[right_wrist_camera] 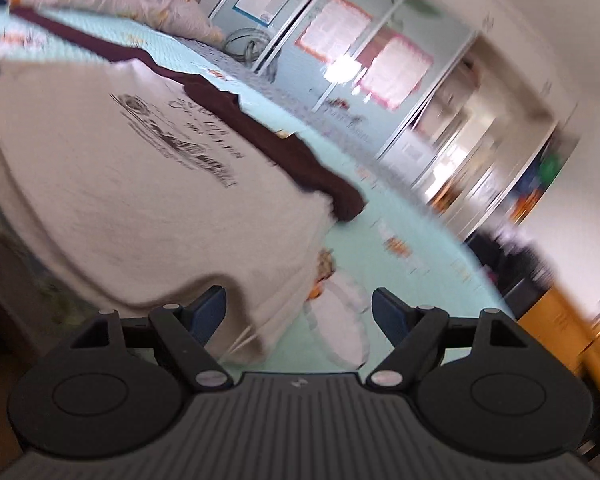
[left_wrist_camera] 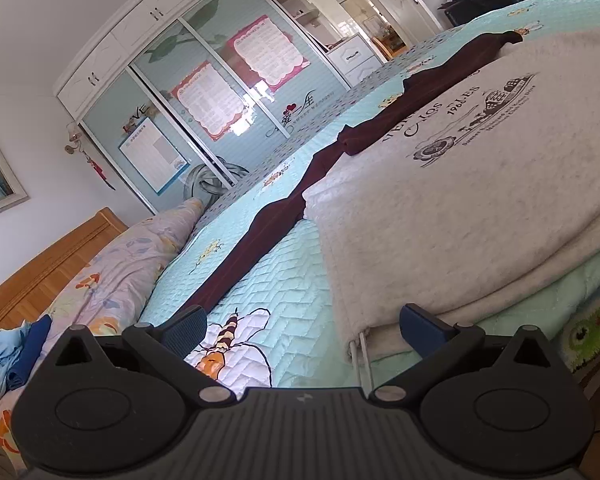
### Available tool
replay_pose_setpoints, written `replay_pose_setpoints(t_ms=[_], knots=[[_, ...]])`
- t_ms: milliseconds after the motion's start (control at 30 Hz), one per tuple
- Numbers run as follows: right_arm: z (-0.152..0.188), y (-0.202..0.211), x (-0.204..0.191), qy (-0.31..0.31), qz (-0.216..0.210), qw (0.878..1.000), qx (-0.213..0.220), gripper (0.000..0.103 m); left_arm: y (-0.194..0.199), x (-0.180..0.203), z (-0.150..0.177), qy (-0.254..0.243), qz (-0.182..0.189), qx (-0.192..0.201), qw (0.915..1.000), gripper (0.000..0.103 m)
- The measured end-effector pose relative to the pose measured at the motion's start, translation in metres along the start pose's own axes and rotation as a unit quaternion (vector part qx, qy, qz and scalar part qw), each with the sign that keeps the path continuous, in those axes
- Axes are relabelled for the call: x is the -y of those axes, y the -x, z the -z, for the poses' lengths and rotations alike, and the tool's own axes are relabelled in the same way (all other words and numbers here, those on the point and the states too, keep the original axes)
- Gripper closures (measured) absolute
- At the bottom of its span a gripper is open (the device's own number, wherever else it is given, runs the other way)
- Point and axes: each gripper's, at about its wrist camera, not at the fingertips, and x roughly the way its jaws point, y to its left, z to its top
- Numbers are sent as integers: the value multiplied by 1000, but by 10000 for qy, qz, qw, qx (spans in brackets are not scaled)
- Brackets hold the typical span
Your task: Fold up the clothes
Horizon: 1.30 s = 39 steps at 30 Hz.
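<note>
A cream sweatshirt (left_wrist_camera: pixel 480 184) with a dark printed emblem lies flat on the bed, its maroon sleeves and collar (left_wrist_camera: pixel 260 232) stretched along its far side. In the left wrist view my left gripper (left_wrist_camera: pixel 304 324) is open just in front of the sweatshirt's near hem corner, with two white drawstrings (left_wrist_camera: pixel 362 354) hanging there. Nothing sits between its blue pads. The right wrist view is blurred. It shows the same sweatshirt (right_wrist_camera: pixel 120 184) and maroon edge (right_wrist_camera: pixel 284 148), with my right gripper (right_wrist_camera: pixel 299 310) open at the other hem corner, holding nothing.
The bed has a mint quilted cover (left_wrist_camera: pixel 268 280) printed with bees. A floral pillow (left_wrist_camera: pixel 112 268), light blue and dark blue cloths (left_wrist_camera: pixel 16 356), and a wooden headboard (left_wrist_camera: pixel 40 268) are at one end. A sliding-door wardrobe (left_wrist_camera: pixel 204 92) stands beyond the bed.
</note>
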Motion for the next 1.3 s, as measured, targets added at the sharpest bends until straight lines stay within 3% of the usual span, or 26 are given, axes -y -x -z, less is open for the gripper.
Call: replay_pose_setpoints(t_ms=[233, 267, 300, 400, 500, 600, 733, 1000, 1033, 1067, 1167, 1233, 1300], knots=[[0, -19, -19, 971, 718, 9926, 151, 26, -3, 4, -1, -147, -61, 72, 9998, 0], [0, -17, -16, 940, 732, 9927, 201, 37, -3, 3, -1, -115, -55, 81, 9999, 0], [2, -15, -12, 864, 686, 9936, 226, 54, -3, 3, 0, -91, -37, 89, 9999, 0], [5, -13, -6, 779, 598, 9949, 223, 77, -4, 1, 0, -79, 7, 133, 9999, 0], [5, -13, -6, 812, 556, 9949, 232, 78, -2, 1, 0, -119, 100, 129, 9998, 4], [5, -12, -7, 836, 536, 9948, 243, 71, 6, 2, 4, -358, 114, 151, 9992, 5], [6, -12, -7, 773, 563, 9951, 251, 66, 3, 2, 9, -630, -28, 147, 9979, 0], [7, -10, -9, 766, 579, 9951, 251, 66, -15, 7, -1, -769, -203, 198, 9966, 4], [7, -11, -9, 756, 560, 9953, 234, 66, -18, 5, -2, -677, -127, 140, 9975, 15], [7, -11, -9, 756, 528, 9955, 214, 68, -21, 3, -3, -531, -52, 28, 9986, 38], [7, -13, -10, 767, 421, 9960, 158, 87, -24, 0, -2, -241, 244, -169, 9993, 76], [7, -13, -11, 794, 360, 9961, 135, 97, -20, 0, -2, -210, 365, -141, 9990, 92], [8, -12, -11, 794, 332, 9962, 135, 98, -16, -1, 0, -211, 412, -106, 9989, 93]])
